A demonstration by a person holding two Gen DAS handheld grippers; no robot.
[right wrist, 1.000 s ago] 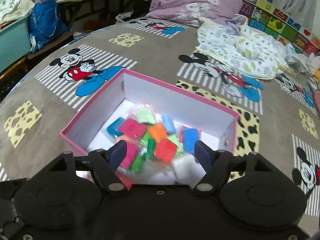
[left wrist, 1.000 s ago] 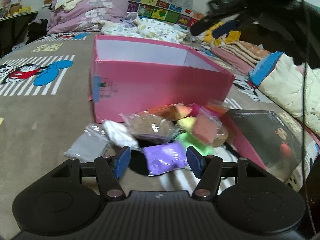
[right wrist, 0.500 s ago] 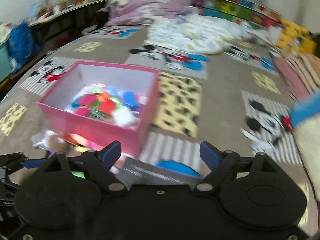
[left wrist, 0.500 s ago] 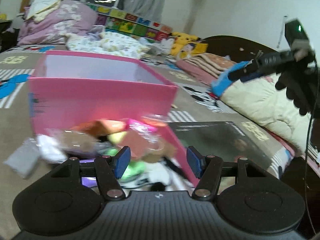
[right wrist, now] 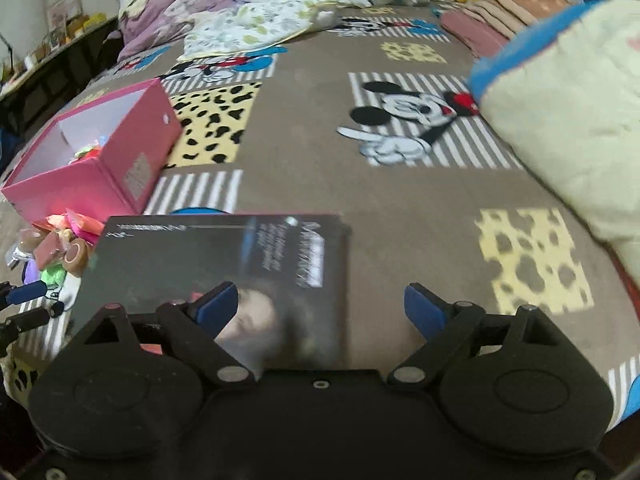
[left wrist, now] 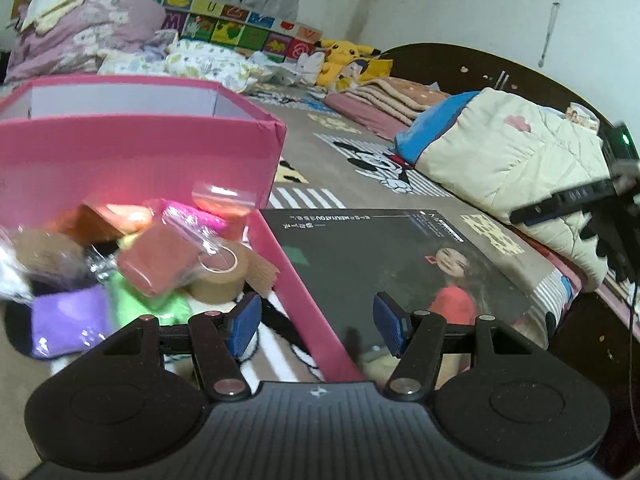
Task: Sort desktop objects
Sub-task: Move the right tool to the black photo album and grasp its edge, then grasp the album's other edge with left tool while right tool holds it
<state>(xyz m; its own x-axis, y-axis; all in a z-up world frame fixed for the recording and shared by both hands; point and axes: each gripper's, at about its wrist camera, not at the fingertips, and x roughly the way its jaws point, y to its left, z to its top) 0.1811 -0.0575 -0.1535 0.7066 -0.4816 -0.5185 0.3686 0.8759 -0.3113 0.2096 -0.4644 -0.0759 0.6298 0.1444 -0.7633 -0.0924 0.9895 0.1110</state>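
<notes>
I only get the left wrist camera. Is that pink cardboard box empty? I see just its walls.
Observer: No. The right wrist view looks into the pink cardboard box; bright soft packets lie at its bottom.
Operator: And the other tool, at my right edge?
Observer: The right gripper hangs above the black glossy lid with a pink rim; its fingers are opening and grip nothing.
Operator: Anything on the box's outside that I miss?
Observer: A grey label on its end wall.
</notes>
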